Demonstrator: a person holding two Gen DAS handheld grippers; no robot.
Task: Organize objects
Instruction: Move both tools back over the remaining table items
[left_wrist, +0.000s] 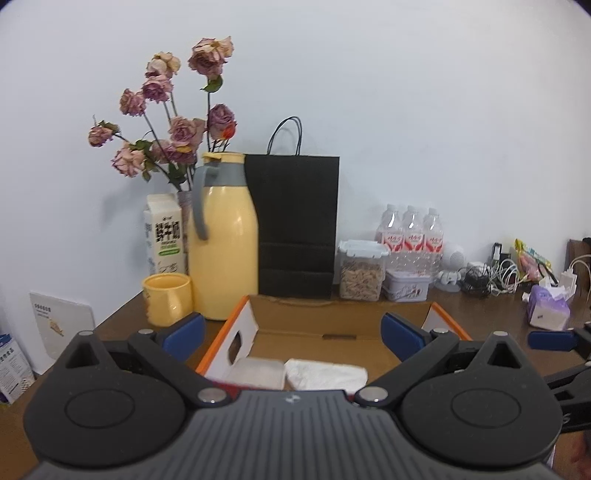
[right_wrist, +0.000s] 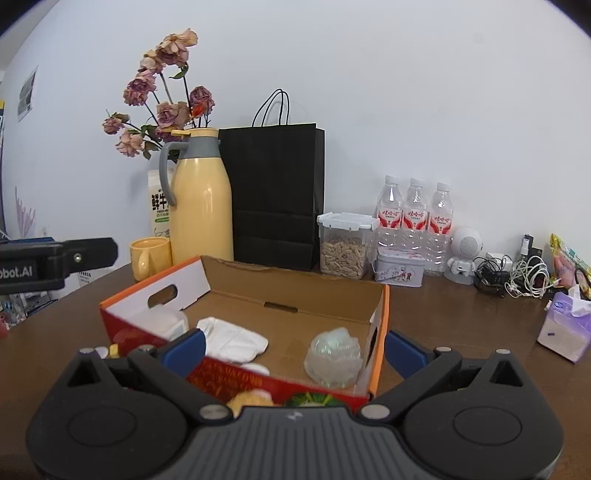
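An open cardboard box (right_wrist: 295, 291) with orange edges and a red front stands on the brown table; it also shows in the left wrist view (left_wrist: 332, 314). Inside lie a white folded cloth (right_wrist: 232, 338), a clear crinkled plastic lump (right_wrist: 334, 354) and a clear container (right_wrist: 162, 321). The left wrist view shows the cloth (left_wrist: 325, 373) and the container (left_wrist: 255, 371). My left gripper (left_wrist: 293, 332) is open and empty over the box's near edge. My right gripper (right_wrist: 293, 350) is open and empty, its jaws straddling the box's near right corner.
Along the wall stand a yellow thermos jug (right_wrist: 201, 206), a yellow mug (right_wrist: 149, 256), a milk carton (right_wrist: 159, 206), dried roses (right_wrist: 162, 92), a black paper bag (right_wrist: 275, 195), a grain jar (right_wrist: 343, 245), a tin (right_wrist: 399, 271), three water bottles (right_wrist: 415, 221), cables (right_wrist: 517, 277) and a tissue pack (right_wrist: 565, 325).
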